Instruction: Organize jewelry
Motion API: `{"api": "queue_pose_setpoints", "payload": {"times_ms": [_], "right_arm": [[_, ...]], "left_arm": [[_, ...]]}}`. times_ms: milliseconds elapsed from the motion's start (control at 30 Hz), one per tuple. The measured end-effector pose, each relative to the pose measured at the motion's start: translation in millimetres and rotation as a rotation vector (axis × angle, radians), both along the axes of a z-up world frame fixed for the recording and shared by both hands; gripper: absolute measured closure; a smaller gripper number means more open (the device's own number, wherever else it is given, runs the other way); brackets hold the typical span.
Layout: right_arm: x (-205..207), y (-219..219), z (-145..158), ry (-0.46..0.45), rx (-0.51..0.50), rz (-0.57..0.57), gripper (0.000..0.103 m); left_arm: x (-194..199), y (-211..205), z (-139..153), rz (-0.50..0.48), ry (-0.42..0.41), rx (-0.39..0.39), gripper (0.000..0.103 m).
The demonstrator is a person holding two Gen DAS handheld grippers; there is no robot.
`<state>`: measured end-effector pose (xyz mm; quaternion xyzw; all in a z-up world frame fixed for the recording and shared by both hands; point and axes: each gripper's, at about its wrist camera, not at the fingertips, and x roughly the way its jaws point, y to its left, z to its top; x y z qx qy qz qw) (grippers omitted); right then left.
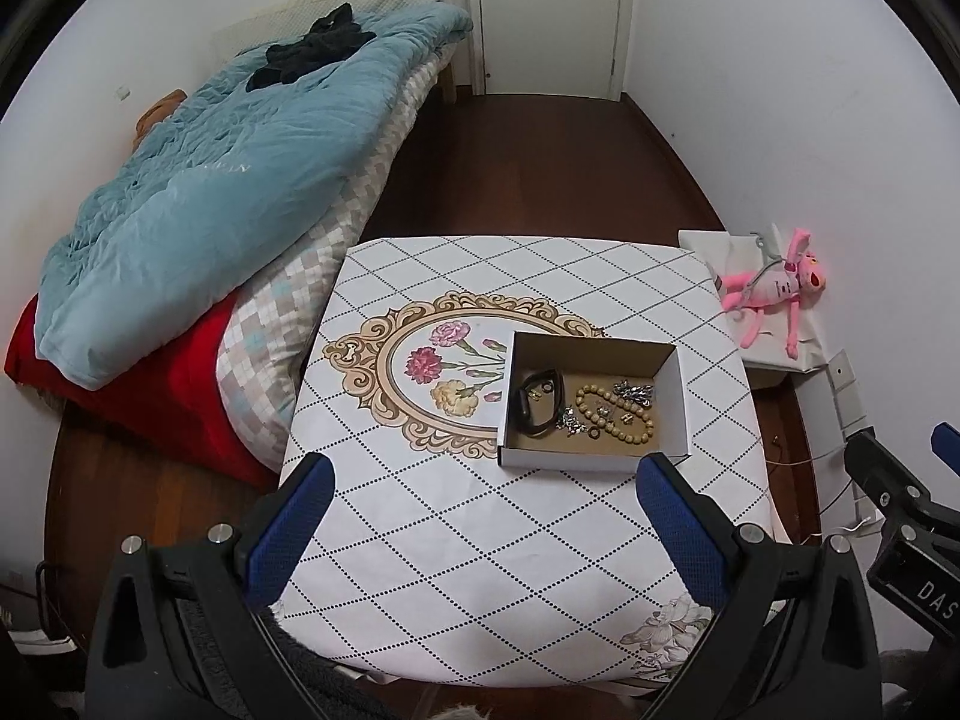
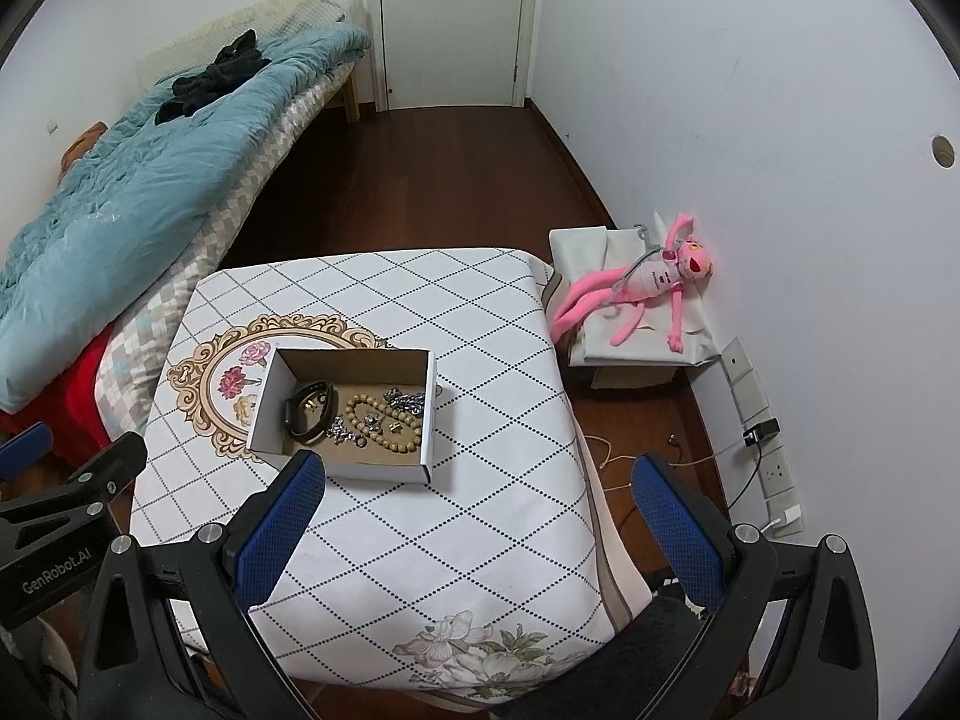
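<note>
- The box (image 1: 591, 405) sits on the tabletop (image 1: 456, 540) right of the flower medallion (image 1: 420, 372), with its lid off and its right wall set back from the tabletop's right edge.
- Inside it lie a black band (image 1: 537, 402) at the left, a bead bracelet (image 1: 615, 417) at the right, silver pieces (image 1: 633, 391) at the far right, and small rings between them.
- The near half of the tabletop is bare cloth; a wide strip also lies bare between the box and the far edge.
- The left gripper (image 1: 486, 534) hangs over the near edge, its jaws wide apart and holding nothing; the box's near wall lies just beyond its right fingertip.
- The right gripper (image 2: 480, 528) hangs over the near right corner, its jaws wide apart and holding nothing; its left fingertip overlaps the box's near wall in view, and its right finger hangs past the tabletop's right edge over the floor.
- A bed (image 1: 198, 210) crowds the tabletop's left edge; a toy (image 2: 648, 288) lies on a low stand to the right.
- The left gripper's body, seen from the right wrist, reads "GenRobot.AI"; the right gripper's body, seen from the left wrist, shows "DAS", the rest cut off.
</note>
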<state>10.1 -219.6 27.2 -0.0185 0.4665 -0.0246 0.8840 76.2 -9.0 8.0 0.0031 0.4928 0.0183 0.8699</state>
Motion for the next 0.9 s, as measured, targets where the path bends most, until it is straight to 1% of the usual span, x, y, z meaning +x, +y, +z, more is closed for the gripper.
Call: {"api": "queue_pose_setpoints", "payload": {"times_ms": [900], "right_arm": [[0.2,1.9,-4.9,0.005,0.003,0.008,0.000]], "left_arm": [[-0.5,1.5,2.6,-0.002,-0.013,0.012,0.000]]}}
